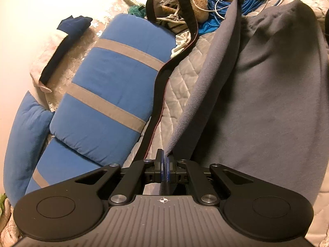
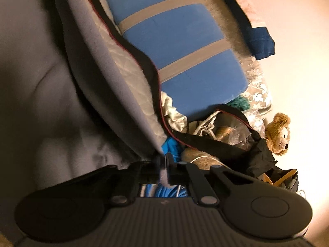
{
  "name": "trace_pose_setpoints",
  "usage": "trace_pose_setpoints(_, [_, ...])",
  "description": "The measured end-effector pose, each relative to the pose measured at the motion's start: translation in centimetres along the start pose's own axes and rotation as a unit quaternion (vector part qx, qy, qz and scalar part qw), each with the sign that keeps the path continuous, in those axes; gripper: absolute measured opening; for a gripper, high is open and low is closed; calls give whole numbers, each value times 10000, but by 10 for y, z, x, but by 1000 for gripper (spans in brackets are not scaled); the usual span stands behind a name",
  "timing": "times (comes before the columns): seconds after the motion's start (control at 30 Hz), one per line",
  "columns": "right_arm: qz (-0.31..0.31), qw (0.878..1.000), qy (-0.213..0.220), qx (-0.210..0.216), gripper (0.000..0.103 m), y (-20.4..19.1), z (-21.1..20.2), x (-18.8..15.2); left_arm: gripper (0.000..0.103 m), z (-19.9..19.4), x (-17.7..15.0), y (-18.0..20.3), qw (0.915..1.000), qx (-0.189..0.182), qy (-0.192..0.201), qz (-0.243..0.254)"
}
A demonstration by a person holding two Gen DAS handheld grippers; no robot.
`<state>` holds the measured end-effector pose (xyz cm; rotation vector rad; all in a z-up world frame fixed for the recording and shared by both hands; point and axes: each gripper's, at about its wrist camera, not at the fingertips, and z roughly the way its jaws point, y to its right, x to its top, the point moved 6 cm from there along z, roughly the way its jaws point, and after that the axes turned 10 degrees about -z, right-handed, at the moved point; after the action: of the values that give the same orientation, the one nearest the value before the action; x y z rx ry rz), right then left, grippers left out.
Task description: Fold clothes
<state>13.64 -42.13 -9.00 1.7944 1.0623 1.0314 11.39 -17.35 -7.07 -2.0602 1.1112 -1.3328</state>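
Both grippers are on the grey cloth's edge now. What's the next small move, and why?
Probably lift both hands together and carry the held edge across for a fold. The left gripper is shut on a corner of the grey cloth, the right gripper looks pinched on another, and the edge runs taut between them.

1 grey garment (image 1: 267,94), 2 blue grey-striped cushions (image 1: 115,94), 1 black strap with red edging (image 1: 158,94), 1 teddy bear (image 2: 278,133), 1 coil of blue cable (image 1: 222,2), 1 folded navy cloth (image 1: 72,26), 1 quilted grey cover (image 1: 185,78), 2 grippers (image 1: 165,160)
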Motion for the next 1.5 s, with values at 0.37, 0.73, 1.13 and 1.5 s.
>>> trace_pose_setpoints(0.37, [-107,9943,161,1046,4,-11,-43,-10,3,-11,-5,4,9998,62,-139,84])
trace_pose_setpoints(0.73, [628,9814,282,1794,33,-22,-67,-24,3,-21,-6,14,9993,107,-301,186])
trace_pose_setpoints(1.13, [705,9867,-3,1466,75,-30,-66,-56,3,-22,-8,26,9994,-14,-199,290])
trace_pose_setpoints(1.5, [427,9907,-234,1274,73,-44,-49,-48,3,-25,-14,22,9999,-125,28,89])
